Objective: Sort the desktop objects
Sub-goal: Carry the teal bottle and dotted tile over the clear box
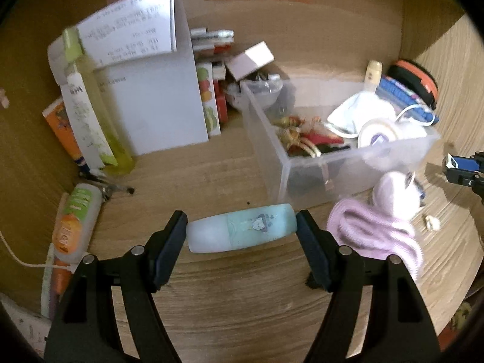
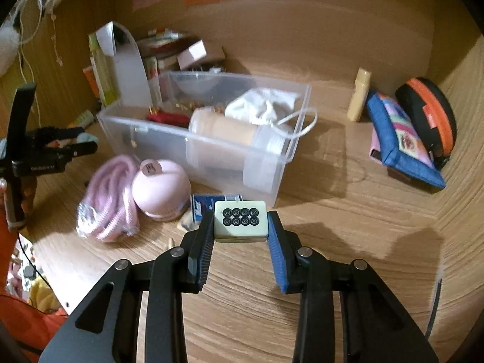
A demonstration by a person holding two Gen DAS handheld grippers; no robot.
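Observation:
My left gripper (image 1: 241, 230) is shut on a pale teal bottle with a frosted cap (image 1: 242, 231), held sideways just above the desk in front of the clear plastic bin (image 1: 302, 178). My right gripper (image 2: 241, 222) is shut on a cream mahjong tile with black circles (image 2: 241, 223), held above the desk near the bin's front right corner (image 2: 272, 163). The bin holds a white cloth bag (image 2: 263, 104), a beige cylinder (image 2: 230, 130) and small red and gold items (image 1: 298, 137). The left gripper also shows at the left edge of the right wrist view (image 2: 75, 148).
A pink cord bundle (image 2: 106, 199) and a pink dome (image 2: 161, 187) lie left of the tile, with a blue card packet (image 2: 202, 204) behind it. A white file box (image 1: 151, 103), tubes (image 1: 77, 224) and small boxes stand at left. A blue pouch (image 2: 399, 139), an orange-black case (image 2: 429, 115) and a cream bottle (image 2: 358, 95) sit at right.

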